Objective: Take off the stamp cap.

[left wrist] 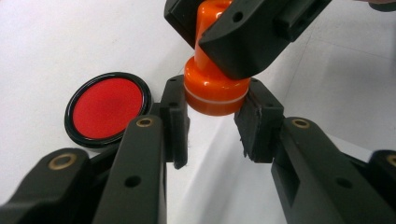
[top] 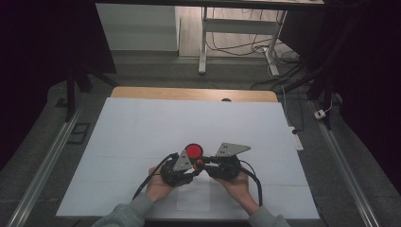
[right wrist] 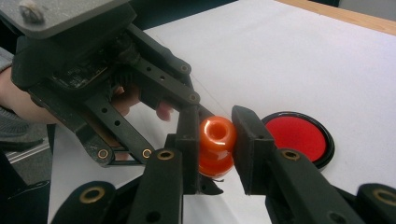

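An orange stamp [left wrist: 215, 93] with a knob handle hangs just above the white sheet, held between both grippers. My right gripper [right wrist: 217, 123] is shut on the stamp's knob [right wrist: 217, 133]. My left gripper [left wrist: 217, 95] has its pads pressed on either side of the stamp's wide base. In the high view the two grippers meet nose to nose at the stamp [top: 199, 163], near the table's front middle. A round red ink pad [top: 193, 151] in a black rim lies open on the sheet just beyond them, also seen as the ink pad [left wrist: 107, 109] and the ink pad [right wrist: 296, 135].
The white sheet [top: 142, 127] covers the table, with a wooden edge [top: 189, 93] at the far side. Past the table stand a desk frame [top: 203, 42] and floor cables [top: 283, 71]. A power strip [top: 297, 139] hangs off the right edge.
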The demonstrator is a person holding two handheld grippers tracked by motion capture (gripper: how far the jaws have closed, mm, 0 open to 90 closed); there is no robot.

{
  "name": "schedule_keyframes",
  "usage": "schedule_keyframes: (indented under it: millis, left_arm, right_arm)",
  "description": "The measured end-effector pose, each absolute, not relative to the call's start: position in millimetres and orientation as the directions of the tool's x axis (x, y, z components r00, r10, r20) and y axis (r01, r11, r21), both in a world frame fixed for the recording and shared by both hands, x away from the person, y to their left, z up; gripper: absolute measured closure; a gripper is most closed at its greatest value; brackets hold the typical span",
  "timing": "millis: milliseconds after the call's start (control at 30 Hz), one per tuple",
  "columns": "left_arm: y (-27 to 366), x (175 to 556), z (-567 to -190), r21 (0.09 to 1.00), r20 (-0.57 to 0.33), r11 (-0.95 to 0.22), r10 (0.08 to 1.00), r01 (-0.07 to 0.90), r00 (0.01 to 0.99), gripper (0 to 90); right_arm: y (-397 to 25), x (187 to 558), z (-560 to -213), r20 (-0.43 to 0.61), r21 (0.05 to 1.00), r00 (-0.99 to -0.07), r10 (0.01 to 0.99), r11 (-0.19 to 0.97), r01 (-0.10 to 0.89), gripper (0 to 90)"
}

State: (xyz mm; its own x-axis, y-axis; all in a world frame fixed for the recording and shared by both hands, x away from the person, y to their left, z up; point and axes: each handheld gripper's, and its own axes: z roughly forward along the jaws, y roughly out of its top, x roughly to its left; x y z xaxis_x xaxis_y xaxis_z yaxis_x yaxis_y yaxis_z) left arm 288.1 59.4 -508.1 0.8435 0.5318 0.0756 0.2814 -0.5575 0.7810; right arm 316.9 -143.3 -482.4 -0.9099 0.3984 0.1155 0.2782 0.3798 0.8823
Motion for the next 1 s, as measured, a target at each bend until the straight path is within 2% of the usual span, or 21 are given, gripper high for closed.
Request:
schedule_keyframes:
  millis: [1000]
  left_arm:
    - [60.6,288.5,-507.5,0.78,0.069,-0.557,0.529,0.285,0.846,65.3]
  right_arm:
    - [-143.2,315.9,-482.4,0.125,0.883,-0.904,0.409,0.37,0.29,72.3]
